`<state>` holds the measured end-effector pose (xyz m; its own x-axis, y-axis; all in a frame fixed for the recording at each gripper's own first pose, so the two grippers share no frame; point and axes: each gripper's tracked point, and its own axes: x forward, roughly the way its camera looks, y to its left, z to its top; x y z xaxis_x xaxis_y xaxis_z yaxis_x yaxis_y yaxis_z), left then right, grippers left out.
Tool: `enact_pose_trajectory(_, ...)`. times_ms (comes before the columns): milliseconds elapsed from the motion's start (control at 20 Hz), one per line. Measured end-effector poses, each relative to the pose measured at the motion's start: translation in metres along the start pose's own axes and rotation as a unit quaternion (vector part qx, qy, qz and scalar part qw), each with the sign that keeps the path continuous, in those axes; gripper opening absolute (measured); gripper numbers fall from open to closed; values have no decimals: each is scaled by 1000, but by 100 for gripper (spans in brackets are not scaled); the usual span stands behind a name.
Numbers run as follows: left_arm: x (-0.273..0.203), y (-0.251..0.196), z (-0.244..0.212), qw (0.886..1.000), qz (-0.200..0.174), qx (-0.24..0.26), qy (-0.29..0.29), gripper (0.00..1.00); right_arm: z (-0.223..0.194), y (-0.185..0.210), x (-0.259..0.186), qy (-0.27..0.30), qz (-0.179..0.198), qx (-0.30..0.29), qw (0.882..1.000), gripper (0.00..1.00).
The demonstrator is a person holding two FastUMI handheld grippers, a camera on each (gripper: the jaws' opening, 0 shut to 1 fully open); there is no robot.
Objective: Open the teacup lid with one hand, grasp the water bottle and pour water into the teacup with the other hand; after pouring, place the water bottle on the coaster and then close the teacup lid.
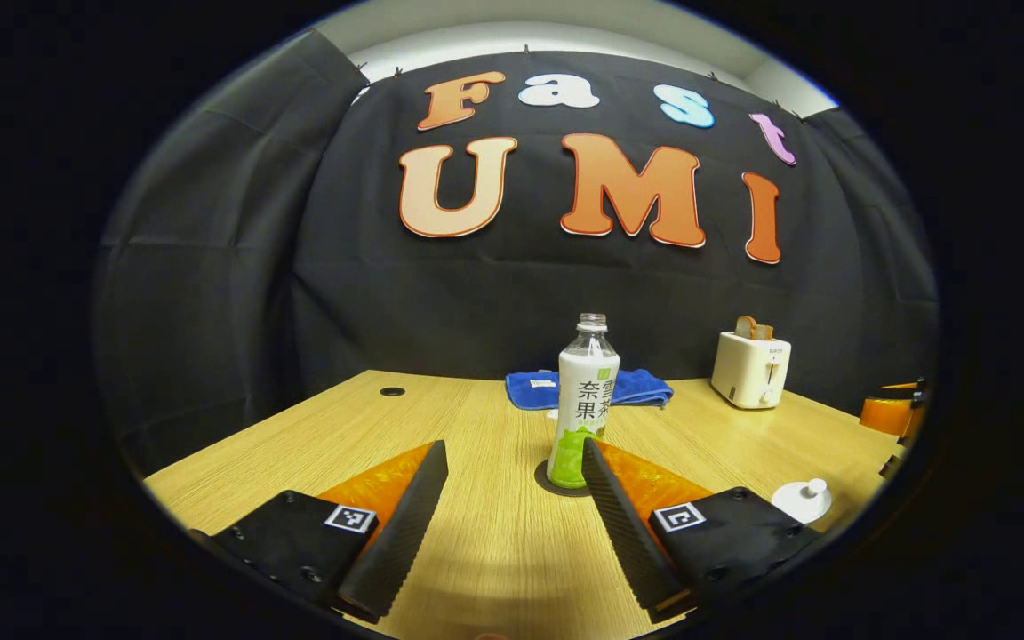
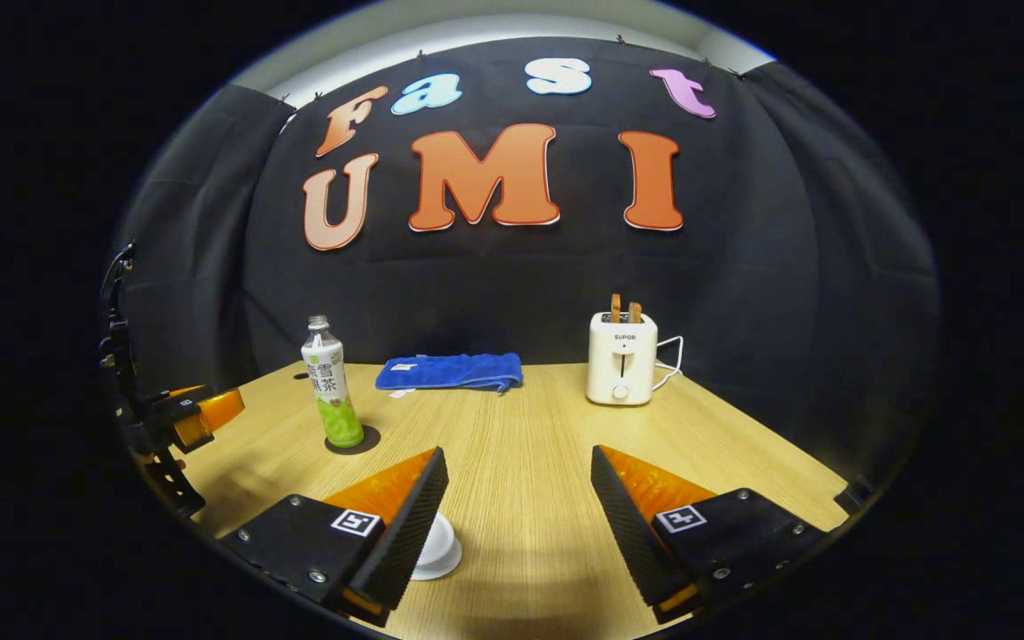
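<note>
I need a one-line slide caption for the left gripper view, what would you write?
Open left tool faces the uncapped water bottle standing on its dark coaster on the wooden table.

I see a blue towel [image 2: 450, 371] folded at the back of the wood-grain surface [image 2: 530, 462], against the booth wall. White toaster [image 2: 622, 357] right of it, upright, two slices sticking out, cord trailing right. Grommet hole [image 1: 392, 391] back-left.
</note>
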<state>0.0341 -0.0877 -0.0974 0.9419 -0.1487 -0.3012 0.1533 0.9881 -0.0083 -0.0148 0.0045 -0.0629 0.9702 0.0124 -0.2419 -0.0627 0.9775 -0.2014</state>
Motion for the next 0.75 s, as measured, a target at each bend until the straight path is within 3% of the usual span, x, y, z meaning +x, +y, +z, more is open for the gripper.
enact_pose_trajectory(750,-7,-3,13,1000,-3,8,-20,98,4,1,-5,-5,5,4,1000,96)
